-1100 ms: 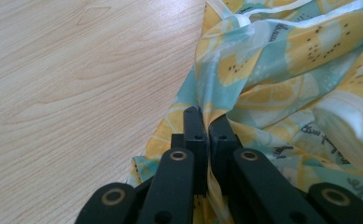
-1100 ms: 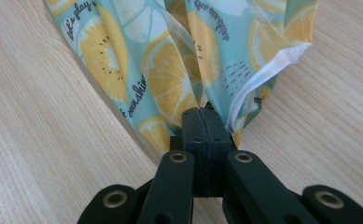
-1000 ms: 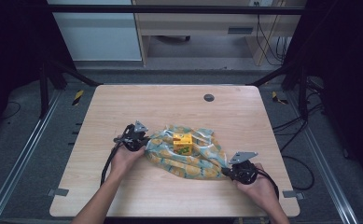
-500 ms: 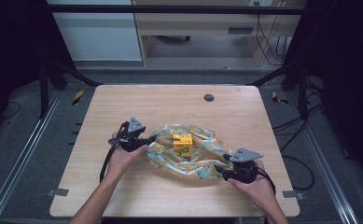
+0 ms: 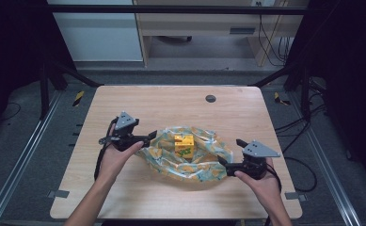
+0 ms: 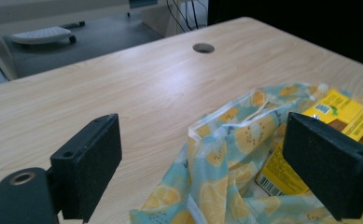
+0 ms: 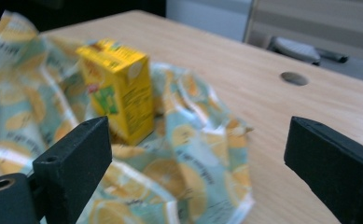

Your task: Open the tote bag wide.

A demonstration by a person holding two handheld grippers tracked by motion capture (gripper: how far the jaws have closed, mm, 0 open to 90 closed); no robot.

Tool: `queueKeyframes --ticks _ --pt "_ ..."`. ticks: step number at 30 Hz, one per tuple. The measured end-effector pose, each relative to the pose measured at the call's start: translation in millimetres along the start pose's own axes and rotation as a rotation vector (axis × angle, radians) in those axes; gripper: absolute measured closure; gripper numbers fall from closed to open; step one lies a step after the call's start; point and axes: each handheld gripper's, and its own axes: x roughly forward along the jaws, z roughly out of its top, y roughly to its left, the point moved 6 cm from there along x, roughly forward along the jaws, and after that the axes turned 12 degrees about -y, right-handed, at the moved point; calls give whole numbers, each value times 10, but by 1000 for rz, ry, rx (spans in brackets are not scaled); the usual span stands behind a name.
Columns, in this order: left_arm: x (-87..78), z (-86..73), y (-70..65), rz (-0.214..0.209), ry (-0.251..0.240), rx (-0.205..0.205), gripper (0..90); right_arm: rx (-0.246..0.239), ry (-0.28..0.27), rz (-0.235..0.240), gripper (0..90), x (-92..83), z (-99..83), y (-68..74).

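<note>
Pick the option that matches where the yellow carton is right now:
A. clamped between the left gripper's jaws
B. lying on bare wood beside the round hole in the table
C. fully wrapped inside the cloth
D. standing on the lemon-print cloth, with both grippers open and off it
D: the yellow carton stands uncovered on the lemon-print cloth, while the left gripper and right gripper sit at the cloth's edges with jaws apart and nothing between them.

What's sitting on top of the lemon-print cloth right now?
A yellow carton stands upright on the middle of the lemon-print cloth. Raised folds hide its base in the high view, and anything under the cloth is covered.
</note>
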Motion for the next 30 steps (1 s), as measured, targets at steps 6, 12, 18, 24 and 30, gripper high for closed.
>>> queueKeyframes --ticks 6,12,18,24,30 --pt "-298 3 175 44 6 27 90 22 -9 -117 52 -91 31 -267" --pt "-567 -205 363 95 44 30 70 56 89 -276 70 -133 -94 -512" --pt "-763 -538 501 125 101 25 52 92 190 -377 99 -184 -340 -665" --pt "-855 -929 567 154 164 -25 50 123 220 -368 88 -171 -589 -691" --pt "-817 -1133 565 180 264 24 56 97 252 -360 82 -167 -685 -680"
